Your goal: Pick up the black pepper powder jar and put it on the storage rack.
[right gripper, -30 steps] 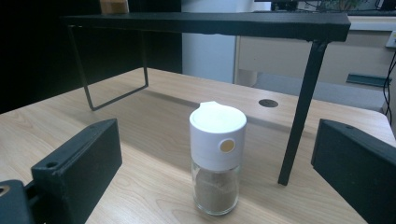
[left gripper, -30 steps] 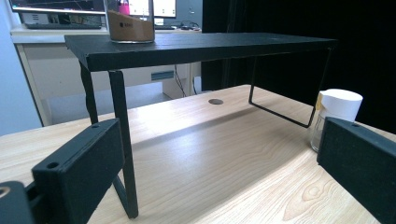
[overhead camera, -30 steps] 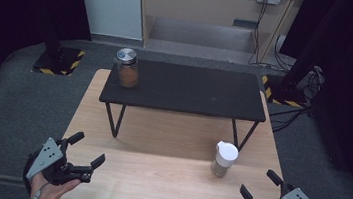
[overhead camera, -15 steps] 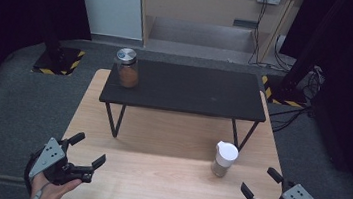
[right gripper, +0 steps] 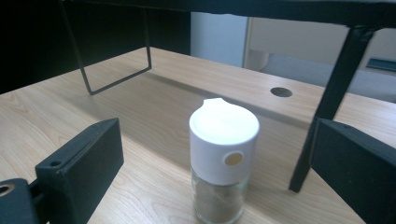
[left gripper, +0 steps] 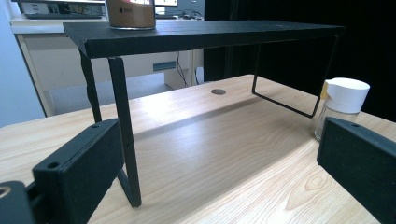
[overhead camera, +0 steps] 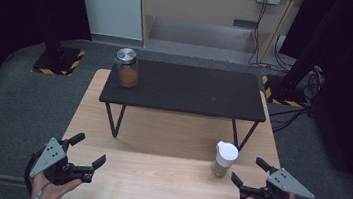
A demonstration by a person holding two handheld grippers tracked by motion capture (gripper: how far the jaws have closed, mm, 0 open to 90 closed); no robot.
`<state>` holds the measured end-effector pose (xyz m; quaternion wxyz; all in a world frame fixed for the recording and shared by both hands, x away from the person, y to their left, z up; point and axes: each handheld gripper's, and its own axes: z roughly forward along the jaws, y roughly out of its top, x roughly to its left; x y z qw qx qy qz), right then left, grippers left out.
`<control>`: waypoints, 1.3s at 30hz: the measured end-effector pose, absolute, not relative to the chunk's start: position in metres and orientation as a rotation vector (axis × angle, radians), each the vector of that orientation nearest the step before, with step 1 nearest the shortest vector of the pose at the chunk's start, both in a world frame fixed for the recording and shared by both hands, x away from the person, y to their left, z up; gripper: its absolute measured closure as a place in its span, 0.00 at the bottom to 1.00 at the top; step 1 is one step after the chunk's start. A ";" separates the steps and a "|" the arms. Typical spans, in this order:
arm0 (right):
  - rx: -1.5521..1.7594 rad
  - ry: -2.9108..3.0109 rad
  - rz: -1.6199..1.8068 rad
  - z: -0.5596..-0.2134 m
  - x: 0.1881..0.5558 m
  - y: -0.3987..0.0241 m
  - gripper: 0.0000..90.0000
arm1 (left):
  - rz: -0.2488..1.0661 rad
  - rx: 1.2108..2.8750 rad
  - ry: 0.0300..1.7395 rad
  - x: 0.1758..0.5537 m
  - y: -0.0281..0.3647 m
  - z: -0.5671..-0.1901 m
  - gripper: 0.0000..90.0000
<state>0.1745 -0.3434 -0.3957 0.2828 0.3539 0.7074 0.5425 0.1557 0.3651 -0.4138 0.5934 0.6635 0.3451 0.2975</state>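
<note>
Plainly, the likeliest slip is a knock: the black shelf (overhead camera: 186,88) stands over the surface (overhead camera: 154,187), its leg just beside the white-capped shaker (overhead camera: 224,159), so a wide approach could tip it. The shaker stands at about ten o'clock from the right tool (overhead camera: 250,181), jaws apart. The left tool (overhead camera: 89,152) is likewise spread and empty.

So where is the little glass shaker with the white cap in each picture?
High view: the small glass shaker with the white cap stands low right on the wooden table.
Left gripper view: far right.
Right gripper view: centre, straight ahead.
Shared landmark: the black metal-legged shelf, behind it each time.
</note>
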 end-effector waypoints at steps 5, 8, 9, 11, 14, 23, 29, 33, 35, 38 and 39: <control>0.936 1.938 1.420 -0.396 0.192 -0.337 0.04 | 0.693 1.548 0.801 0.156 0.365 -0.414 0.00; 0.926 1.967 1.405 -0.397 0.203 -0.332 0.04 | 0.695 1.550 0.802 0.156 0.365 -0.413 0.00; 0.925 1.972 1.398 -0.397 0.206 -0.331 0.04 | 0.694 1.549 0.802 0.156 0.365 -0.413 0.00; 0.928 1.979 1.394 -0.399 0.213 -0.329 0.05 | 0.694 1.550 0.801 0.156 0.365 -0.413 0.00; 0.926 1.998 1.383 -0.400 0.223 -0.325 0.05 | 0.694 1.552 0.801 0.156 0.365 -0.413 0.00; 0.945 2.038 1.347 -0.407 0.246 -0.314 0.07 | 0.694 1.549 0.803 0.156 0.366 -0.413 0.00; 0.951 2.065 1.321 -0.411 0.255 -0.311 0.13 | 0.696 1.549 0.803 0.156 0.366 -0.413 0.00; 0.950 2.070 1.310 -0.413 0.257 -0.310 0.23 | 0.698 1.544 0.806 0.156 0.367 -0.413 0.00; 0.952 2.065 1.309 -0.415 0.257 -0.310 0.33 | 0.699 1.545 0.806 0.156 0.367 -0.413 0.00; 0.956 2.062 1.324 -0.417 0.257 -0.311 0.34 | 0.699 1.547 0.803 0.156 0.367 -0.413 0.00; 0.955 2.065 1.319 -0.416 0.257 -0.311 0.34 | 0.698 1.549 0.803 0.156 0.367 -0.413 0.00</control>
